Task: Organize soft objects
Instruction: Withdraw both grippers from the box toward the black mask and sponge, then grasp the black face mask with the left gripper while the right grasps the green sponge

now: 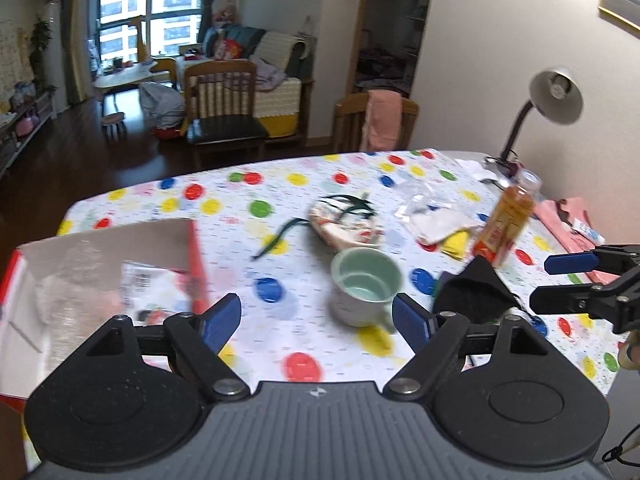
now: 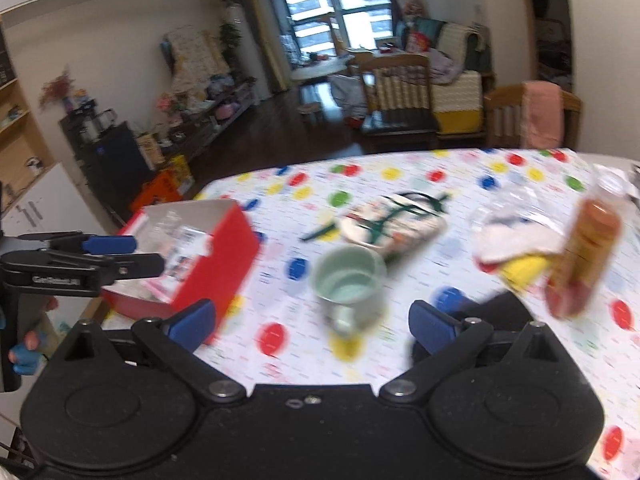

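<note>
A floral pouch (image 1: pixel 348 224) (image 2: pixel 392 224) with green cords lies mid-table. To its right, white cloth (image 1: pixel 436 224) (image 2: pixel 516 240) rests over yellow cloth (image 1: pixel 456 242) (image 2: pixel 524 268). Black fabric (image 1: pixel 472 292) (image 2: pixel 500 312) lies near the front right. An open red box (image 1: pixel 100 280) (image 2: pixel 216 264) at the left holds a plastic-wrapped item. My left gripper (image 1: pixel 318 320) (image 2: pixel 120 256) hovers open over the table's near edge, nothing between its pads. My right gripper (image 2: pixel 312 324) (image 1: pixel 554 282) is open and empty, beside the black fabric.
A pale green mug (image 1: pixel 364 284) (image 2: pixel 348 284) stands just ahead of both grippers. A tea bottle (image 1: pixel 506 220) (image 2: pixel 588 248), a clear plastic bag (image 1: pixel 424 196), a desk lamp (image 1: pixel 556 96) and pink cloth (image 1: pixel 568 224) crowd the right. The table (image 1: pixel 280 184) wears a dotted cover.
</note>
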{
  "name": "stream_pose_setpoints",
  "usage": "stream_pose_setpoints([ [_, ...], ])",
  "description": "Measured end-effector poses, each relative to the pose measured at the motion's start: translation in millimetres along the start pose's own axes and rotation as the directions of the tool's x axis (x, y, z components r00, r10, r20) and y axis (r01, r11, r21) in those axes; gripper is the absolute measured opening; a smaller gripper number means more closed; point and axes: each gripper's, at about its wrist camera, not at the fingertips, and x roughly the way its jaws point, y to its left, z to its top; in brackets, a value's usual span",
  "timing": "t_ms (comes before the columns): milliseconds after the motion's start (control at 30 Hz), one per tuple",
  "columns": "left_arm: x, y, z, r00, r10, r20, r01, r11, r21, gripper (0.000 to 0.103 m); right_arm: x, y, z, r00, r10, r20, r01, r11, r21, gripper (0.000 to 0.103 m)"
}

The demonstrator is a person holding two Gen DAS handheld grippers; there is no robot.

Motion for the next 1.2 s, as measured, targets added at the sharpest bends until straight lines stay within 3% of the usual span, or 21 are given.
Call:
stream_pose_setpoints([
  [433,61,-104,-1,0.991,-0.105,-0.084,0.11,0.992,0.054,0.083,-29,-108,-34,0.989,-0.141,-0.047,0.145,0.985,0.095,0.103],
  [867,156,-198,15,0.97,-0.156,-0.188,0.176,0.98,0.093,0.083,-30,-177,-56,0.982,-0.157,-0.103,0.17,0.977,0.126,0.102],
  [1200,230,-229,16,0.943,-0.178,-0.281,0.202,0.978,0.057,0.083,-12,-209,-59,0.976,-0.147,-0.16,0.168,0.978,0.125,0.102],
])
